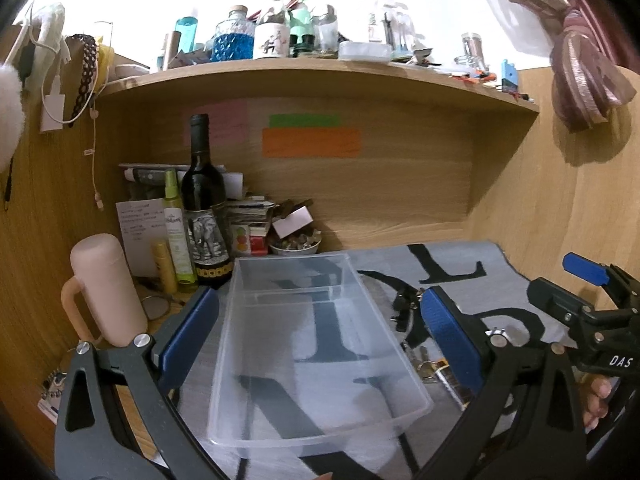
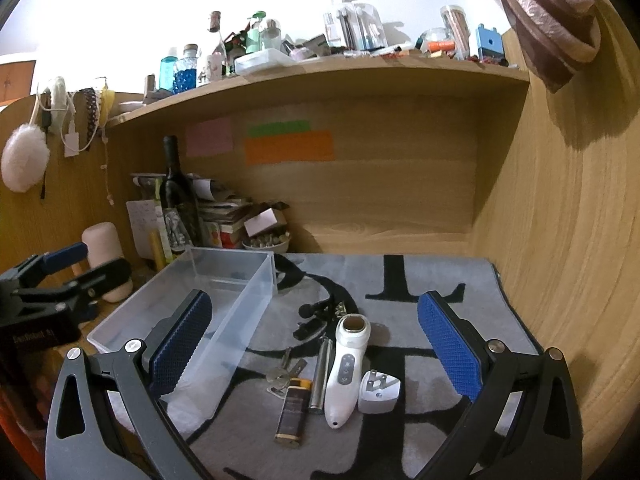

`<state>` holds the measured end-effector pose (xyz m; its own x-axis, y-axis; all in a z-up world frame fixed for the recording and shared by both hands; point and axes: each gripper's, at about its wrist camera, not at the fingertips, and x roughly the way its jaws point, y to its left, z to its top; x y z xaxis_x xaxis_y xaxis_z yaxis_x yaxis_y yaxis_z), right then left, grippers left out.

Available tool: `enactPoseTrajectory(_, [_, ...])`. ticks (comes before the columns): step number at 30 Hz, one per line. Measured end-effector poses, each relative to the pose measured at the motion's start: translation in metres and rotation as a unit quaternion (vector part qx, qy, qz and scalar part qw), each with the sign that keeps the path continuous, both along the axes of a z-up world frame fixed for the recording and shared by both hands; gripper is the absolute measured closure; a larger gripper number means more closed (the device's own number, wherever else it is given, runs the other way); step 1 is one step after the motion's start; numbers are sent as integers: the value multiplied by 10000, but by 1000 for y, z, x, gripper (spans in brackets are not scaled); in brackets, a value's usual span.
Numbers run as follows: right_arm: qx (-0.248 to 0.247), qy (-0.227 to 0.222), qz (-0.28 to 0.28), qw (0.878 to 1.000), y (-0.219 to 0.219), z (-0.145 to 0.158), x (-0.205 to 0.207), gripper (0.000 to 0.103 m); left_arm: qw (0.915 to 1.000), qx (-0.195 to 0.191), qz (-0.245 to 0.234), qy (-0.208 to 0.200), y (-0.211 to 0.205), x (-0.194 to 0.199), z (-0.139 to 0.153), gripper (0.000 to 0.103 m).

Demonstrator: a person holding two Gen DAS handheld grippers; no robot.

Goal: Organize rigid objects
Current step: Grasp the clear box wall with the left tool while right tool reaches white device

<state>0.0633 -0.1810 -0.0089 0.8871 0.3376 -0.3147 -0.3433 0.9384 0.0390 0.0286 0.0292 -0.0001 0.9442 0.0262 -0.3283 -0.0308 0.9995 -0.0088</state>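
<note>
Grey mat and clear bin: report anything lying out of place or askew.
The clear bin is empty. Keys, a lighter, a metal cylinder, a white handheld device, a wall plug and black clips lie scattered on the mat beside it.

Grey lettered mat (image 2: 440, 280) on wooden desk (image 2: 380, 236), bearing clear bin (image 2: 224, 280), keys (image 2: 282, 376), charger plug (image 2: 378, 394).

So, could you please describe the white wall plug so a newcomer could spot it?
On the grey mat, right of the clear bin, small items lie clustered. The wall plug is the rightmost, beside the white handheld device: a squat white block with two metal prongs.
</note>
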Motion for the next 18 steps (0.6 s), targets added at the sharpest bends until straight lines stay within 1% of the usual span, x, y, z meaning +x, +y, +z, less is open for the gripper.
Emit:
enactPoseTrajectory(2, [-1,66,-11,10000,-1,-1,5,0,9999,39,60,77,7,6,1,2])
enactPoseTrajectory(4, [-7,127,-57,9999,-2,-3,10,1,9997,126,141,162,11,11,1,14])
enactPoseTrajectory(8, [4,243,-162,9996,-7,-6,19,3,9991,138,169,354,23,23,-3,15])
enactPoseTrajectory(11, [-11,413,-211,9989,-9,-10,29,12,9982,73,125,578,32,35,-8,23])
enactPoseTrajectory(12, [-18,495,-204,9986,-10,-12,33,14,9977,25,108,670,36,39,-9,27])
enactPoseTrajectory(14, [-44,617,-200,9979,-11,-15,40,17,9956,-75,81,934,45,50,-15,33])
enactPoseTrajectory(16, [-103,738,-199,9970,-12,-18,48,23,9930,-138,104,1173,54,61,-21,43])
enactPoseTrajectory(18, [-165,878,-198,9958,-14,-21,58,27,9894,-218,139,1429,64,73,-27,49])
